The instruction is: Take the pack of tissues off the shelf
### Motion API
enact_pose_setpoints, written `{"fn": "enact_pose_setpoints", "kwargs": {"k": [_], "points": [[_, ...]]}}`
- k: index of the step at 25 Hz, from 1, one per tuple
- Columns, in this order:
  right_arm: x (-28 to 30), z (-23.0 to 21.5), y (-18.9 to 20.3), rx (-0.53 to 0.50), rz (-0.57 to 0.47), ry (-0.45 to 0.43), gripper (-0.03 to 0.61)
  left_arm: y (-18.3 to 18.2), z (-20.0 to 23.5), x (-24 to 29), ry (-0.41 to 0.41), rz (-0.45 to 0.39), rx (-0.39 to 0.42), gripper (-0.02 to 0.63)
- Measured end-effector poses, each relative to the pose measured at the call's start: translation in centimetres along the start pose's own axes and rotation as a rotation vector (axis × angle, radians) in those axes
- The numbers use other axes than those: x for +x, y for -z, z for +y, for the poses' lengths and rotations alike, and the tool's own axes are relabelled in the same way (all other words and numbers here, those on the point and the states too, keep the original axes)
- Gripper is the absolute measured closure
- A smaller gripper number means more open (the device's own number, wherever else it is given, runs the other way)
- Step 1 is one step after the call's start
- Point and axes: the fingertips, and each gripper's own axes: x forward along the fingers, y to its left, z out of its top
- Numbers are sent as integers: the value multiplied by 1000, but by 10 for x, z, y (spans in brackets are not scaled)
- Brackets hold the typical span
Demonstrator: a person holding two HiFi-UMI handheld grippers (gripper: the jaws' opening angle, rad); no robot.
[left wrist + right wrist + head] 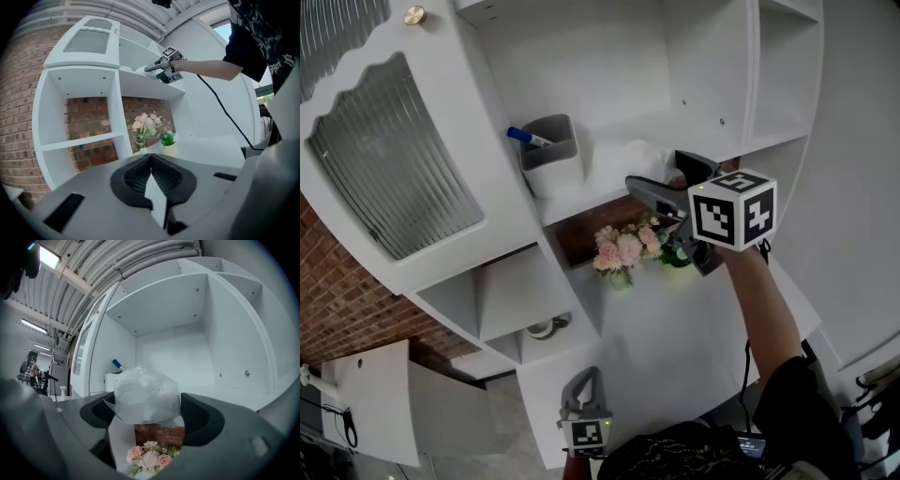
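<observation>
The right arm is reaching out level to the shelf (581,202), far from the body. The right gripper (664,174) is closing its jaws on the pack of tissues (145,394), which is sitting on the shelf, right of a grey cup (551,150). The left gripper (151,161) is hanging low and near, its jaws pressed together, holding nothing.

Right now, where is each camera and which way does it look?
Head view: on the person's head, looking down at the shelf unit; shows left gripper, right gripper, right arm.
Left gripper view: on the left gripper, looking up at the shelf unit; shows its shut jaws, the right arm.
Right gripper view: on the right gripper, facing the upper shelf; pack of tissues between its jaws.
Shared: pink flowers, all three.
</observation>
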Motion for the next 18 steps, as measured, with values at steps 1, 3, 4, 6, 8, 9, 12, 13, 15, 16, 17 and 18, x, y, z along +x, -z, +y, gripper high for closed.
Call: {"fn": "enact_pose_setpoints", "kwargs": {"k": [1, 3, 4, 6, 8, 9, 12, 13, 15, 16, 17, 18], "points": [[0, 0, 0, -1, -1, 3, 168, -1, 1, -1, -1, 7, 1, 604], [0, -1, -1, -6, -7, 10, 190, -5, 1, -2, 6, 3, -7, 604], [0, -1, -2, -8, -14, 12, 197, -6, 1, -2, 8, 0, -10, 604], [-1, 0, -4, -2, -31, 14, 216, -3, 1, -2, 2, 7, -4, 604], [-2, 0, -5, 5, -48, 12, 220, 2, 1, -1, -4, 23, 9, 604], [-2, -1, -5, 6, -55, 12, 222, 2, 0, 0, -1, 22, 10, 604], [-3, -1, -5, 4, -68, 18, 238, 4, -3, 1, 12, -8, -3, 604], [-3, -1, -5, 7, -72, 19, 243, 5, -2, 0, 11, -9, -6, 606], [-5, -1, -7, 27, -94, 16, 259, 4, -1, -1, 7, -10, -5, 604], [-6, -2, -9, 44, -111, 13, 268, 1, -1, -1, 6, -14, -1, 604], [-8, -4, -10, 60, -129, 12, 273, -1, -1, -2, 3, -16, 0, 604], [-10, -5, -10, 72, -144, 13, 278, -1, 0, -3, -3, -16, -4, 604]]}}
